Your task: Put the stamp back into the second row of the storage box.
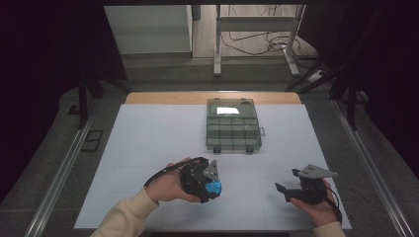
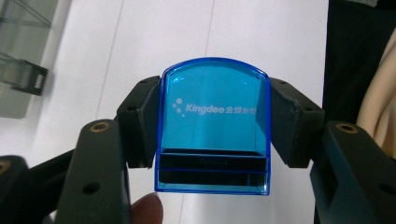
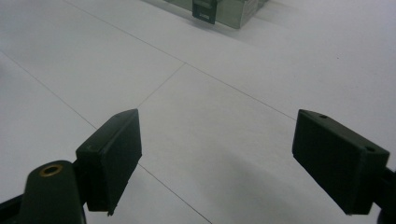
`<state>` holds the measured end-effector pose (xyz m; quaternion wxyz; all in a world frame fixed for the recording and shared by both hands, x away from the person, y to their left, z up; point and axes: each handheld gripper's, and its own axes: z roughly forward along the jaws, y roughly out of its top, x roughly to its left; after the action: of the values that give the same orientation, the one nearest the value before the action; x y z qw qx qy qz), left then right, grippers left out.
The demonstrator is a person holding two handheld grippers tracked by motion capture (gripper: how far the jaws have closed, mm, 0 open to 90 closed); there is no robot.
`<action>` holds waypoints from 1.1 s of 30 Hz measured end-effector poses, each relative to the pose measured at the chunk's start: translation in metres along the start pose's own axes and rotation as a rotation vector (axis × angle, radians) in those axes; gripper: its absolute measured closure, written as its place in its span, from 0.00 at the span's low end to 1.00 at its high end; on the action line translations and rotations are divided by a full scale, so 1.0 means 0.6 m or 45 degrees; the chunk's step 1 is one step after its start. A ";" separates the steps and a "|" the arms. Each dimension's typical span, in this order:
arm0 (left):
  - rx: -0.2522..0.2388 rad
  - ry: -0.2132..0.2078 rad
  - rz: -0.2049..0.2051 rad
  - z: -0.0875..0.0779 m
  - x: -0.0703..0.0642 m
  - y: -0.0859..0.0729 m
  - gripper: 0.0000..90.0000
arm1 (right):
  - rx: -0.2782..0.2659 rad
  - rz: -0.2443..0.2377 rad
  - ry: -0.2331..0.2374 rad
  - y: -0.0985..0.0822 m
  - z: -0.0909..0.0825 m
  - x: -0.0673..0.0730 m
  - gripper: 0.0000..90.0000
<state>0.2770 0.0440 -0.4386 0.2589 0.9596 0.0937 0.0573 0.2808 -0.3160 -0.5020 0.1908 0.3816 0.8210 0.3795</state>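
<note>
1. Blue translucent holder point(image 2: 214, 126): a small clear-blue plastic piece with a rounded top, white "Kingdee" lettering and a dark slot along its base. It sits between the jaws of the left gripper point(image 2: 214, 123), the pads pressing its two side walls. In the high view it shows as a blue patch point(image 1: 214, 187) at that gripper's tip, near the table's front edge.
2. Left gripper point(image 1: 201, 181): clamped on the holder, carried low over the white table point(image 1: 148, 148). A fingertip point(image 2: 148, 210) of the holding hand shows just below the piece.
3. Right gripper point(image 3: 217, 158): jaws spread wide with bare table between them, gripping nothing. It hangs off to the side of the left gripper point(image 1: 296, 190), well apart from it.
4. Compartment box point(image 1: 233, 125): grey see-through organiser with a latch, lying ahead of both grippers, apart from them. Its lid appears shut, though glare makes this uncertain.
5. Progress, as judged: pickup of the holder is done. Placing is left, probably into the box, which would first need opening; the free right gripper is the likely tool for that.
6. Hard to make out: the box contents; the holder's back face and whether it is empty; the characters after "Kingdee".
</note>
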 end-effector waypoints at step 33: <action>0.027 0.049 -0.048 0.012 0.102 0.054 0.46 | 0.013 0.007 -0.005 -0.001 0.005 0.002 0.18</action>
<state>0.3427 0.0257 -0.4246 0.2479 0.9591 0.1172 0.0700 0.2817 -0.3142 -0.5041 0.1894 0.3853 0.8215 0.3753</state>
